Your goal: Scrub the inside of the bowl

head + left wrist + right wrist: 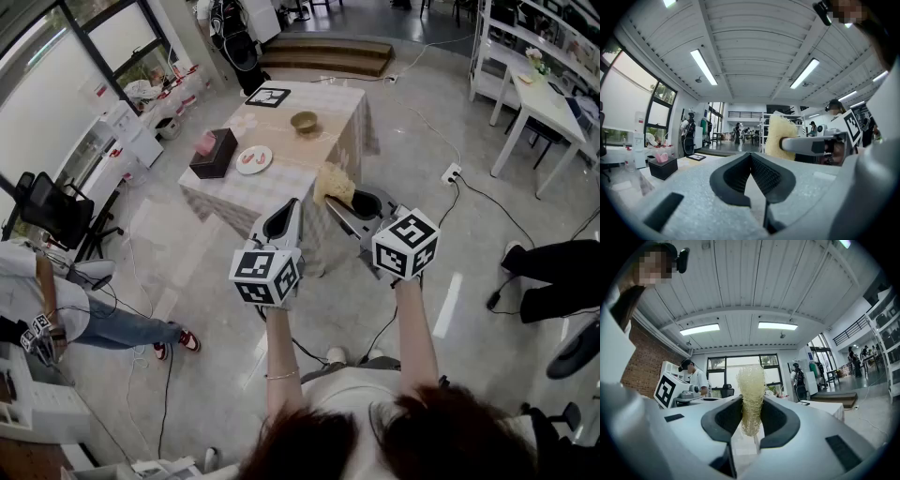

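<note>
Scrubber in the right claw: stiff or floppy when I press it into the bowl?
Probably springy, not stiff: the scrubber is open mesh, pinched narrow by the right claw. Likely light too: the weave is mostly gaps.

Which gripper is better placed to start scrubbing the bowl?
Right. The right gripper is shut on the loofah scrubber, while the left gripper is shut and empty. Neither is at the bowl yet; it sits on the table ahead.

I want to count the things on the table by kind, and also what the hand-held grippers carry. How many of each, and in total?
Bowl: 1
Plate: 1
Black box: 1
Marker card: 1
Scrubber, in the right hand-held gripper: 1
Total: 5
</note>
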### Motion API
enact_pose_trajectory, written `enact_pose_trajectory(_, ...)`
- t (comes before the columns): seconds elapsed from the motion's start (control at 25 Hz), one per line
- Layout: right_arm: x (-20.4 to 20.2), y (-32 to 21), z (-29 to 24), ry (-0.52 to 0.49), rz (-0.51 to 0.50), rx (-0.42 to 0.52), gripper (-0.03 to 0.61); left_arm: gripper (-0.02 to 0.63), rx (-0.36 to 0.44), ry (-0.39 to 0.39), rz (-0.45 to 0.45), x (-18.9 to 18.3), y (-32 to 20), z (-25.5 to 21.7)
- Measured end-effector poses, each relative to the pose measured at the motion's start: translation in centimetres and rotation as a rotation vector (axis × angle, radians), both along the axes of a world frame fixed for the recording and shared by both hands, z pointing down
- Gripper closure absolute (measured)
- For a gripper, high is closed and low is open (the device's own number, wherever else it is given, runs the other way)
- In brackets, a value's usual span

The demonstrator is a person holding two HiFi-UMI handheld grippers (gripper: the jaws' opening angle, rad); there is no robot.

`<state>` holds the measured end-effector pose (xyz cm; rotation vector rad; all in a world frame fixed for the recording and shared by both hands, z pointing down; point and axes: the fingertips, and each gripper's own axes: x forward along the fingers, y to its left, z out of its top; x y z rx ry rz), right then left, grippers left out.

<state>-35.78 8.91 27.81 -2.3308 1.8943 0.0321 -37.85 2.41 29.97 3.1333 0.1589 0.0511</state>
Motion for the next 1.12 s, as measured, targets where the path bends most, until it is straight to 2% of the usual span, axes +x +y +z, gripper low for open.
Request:
enact_pose_trajectory(0.36,0.3,1.3,0.1,-0.016,0.022,0.001,0.483,0.603,-0.01,0.005,0.003,0.0,1.2,0.1)
enact_pose_trajectory(0.64,1.0,4.3,0.9,-0.048,0.055,-0.005,0.483,0.603,-0.047,0.019,-0.033,0.0,2.8,0.6)
enact_pose_trajectory(0.84,0.9,6.0,1.6,-0.063,0.053,-0.008,0.483,0.603,-0.054,0.019,-0.045,-1.0,5.1,1.1)
enact_pose_trajectory(1.12,1.6,5.0,2.0,-0.093,0.019,0.017,0.483,0.603,-0.071,0.026,-0.078,-0.6,4.0,1.4)
